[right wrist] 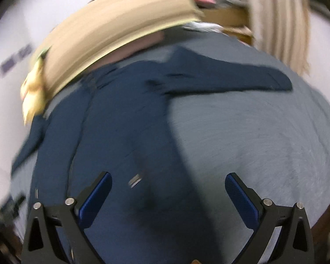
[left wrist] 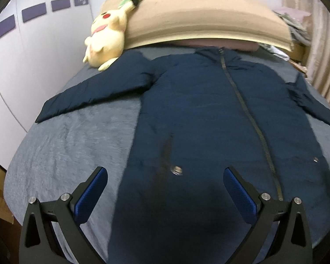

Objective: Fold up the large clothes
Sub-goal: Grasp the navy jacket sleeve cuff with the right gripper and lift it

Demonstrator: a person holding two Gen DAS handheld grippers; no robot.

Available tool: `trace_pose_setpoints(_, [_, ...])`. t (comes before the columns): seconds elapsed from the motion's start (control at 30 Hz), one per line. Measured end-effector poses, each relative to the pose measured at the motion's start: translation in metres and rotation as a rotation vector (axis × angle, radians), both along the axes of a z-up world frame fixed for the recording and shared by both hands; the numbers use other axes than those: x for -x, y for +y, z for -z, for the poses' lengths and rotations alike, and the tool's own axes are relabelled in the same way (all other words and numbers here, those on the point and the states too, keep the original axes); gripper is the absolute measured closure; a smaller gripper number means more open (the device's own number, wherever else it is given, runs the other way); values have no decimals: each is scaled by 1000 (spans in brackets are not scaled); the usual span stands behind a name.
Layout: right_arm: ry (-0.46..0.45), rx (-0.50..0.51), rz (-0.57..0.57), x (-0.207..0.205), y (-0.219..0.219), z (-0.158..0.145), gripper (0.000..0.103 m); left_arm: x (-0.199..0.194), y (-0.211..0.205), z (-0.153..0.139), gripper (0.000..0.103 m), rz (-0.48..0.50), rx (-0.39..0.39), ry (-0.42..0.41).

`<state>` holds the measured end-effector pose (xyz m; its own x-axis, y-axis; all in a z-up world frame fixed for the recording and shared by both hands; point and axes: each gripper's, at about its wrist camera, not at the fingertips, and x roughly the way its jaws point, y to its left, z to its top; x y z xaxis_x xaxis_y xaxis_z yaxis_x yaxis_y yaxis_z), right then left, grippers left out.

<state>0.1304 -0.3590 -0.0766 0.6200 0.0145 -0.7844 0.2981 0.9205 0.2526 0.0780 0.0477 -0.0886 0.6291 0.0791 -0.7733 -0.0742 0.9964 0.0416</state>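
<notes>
- Two grippers are shown, each from its own wrist camera, above a navy jacket [left wrist: 198,110] spread flat, front up, on a grey bedspread [left wrist: 77,143].
- Far left, left wrist view: a pale wall carries a row of purple blocks [left wrist: 34,12].
- Yellow plush toy [left wrist: 105,35]: lies at the head of the bed, leaning on the left end of a tan headboard cushion [left wrist: 198,19]; one foot touches the jacket's outstretched sleeve [left wrist: 92,90].
- Left gripper [left wrist: 165,176]: jaws wide apart, nothing between them; the blue pads [left wrist: 92,198] frame the lower hem area of the jacket, the left pad over bedspread and the right pad over navy cloth. Whether the pads touch the fabric cannot be told.
- Snap button [left wrist: 177,169]: sits on the jacket between the two fingers.
- Zipper [left wrist: 248,114]: closed, running from the collar near the cushion down toward the right finger.
- Other sleeve [left wrist: 314,107]: extends to the right edge of the bed, near a beige curtain [left wrist: 319,61].
- Right wrist view (blurred): the jacket fills the left half, one sleeve [right wrist: 231,79] reaching right across the bedspread [right wrist: 264,143].
- Right gripper [right wrist: 168,180]: jaws spread fully, holding nothing; the left pad lies over the jacket, the right pad [right wrist: 242,200] over bare bedspread, with the jacket's side edge between them.
- Curtain [right wrist: 279,22]: hangs at upper right.
</notes>
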Motion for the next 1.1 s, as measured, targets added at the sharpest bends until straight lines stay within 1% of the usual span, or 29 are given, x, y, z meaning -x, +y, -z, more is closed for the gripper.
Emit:
trace_pose_setpoints(0.13, [-14,-188,179,-27,-104,13,0,-24,17,9,0,-36,9,15])
trace_pose_setpoints(0.23, [-32,-344,308,-52,-182,29,0,-40,24,14,0,-60,6,18])
trace_pose_setpoints(0.33, [-73,-422,396,-70,-231,37,0,-56,27,21,0,-73,1,28])
trace_pose_setpoints(0.4, [-110,-515,432,-84,-263,46,0,-64,29,27,0,-78,-4,40])
trace_pose_setpoints(0.5, [-136,-580,485,-98,-289,59,0,-77,31,36,0,-91,2,58])
trace_pose_setpoints(0.57, [-140,-616,515,-105,-297,70,4,-84,31,42,0,-93,6,71])
trace_pose_setpoints(0.63, [-133,-636,541,-110,-301,81,11,-88,30,45,0,-94,9,74])
trace_pose_setpoints(0.7, [-129,-643,562,-112,-303,90,15,-90,29,47,0,-93,8,74])
trace_pose_setpoints(0.77, [-141,-637,564,-112,-306,92,17,-92,30,48,0,-95,10,72])
trace_pose_setpoints(0.83, [-123,-628,575,-110,-311,95,23,-94,32,50,0,-102,21,75])
trace_pose_setpoints(0.97, [-147,-652,606,-110,-315,101,24,-98,35,54,0,-109,40,77])
trace_pose_setpoints(1.0, [-144,-647,612,-110,-315,102,26,-98,36,55,0,-108,44,76])
trace_pose_setpoints(1.07, [-116,-613,619,-112,-315,102,39,-99,36,55,0,-108,49,75])
trace_pose_setpoints(1.1, [-104,-605,634,-110,-317,103,62,-99,36,55,0,-107,53,72])
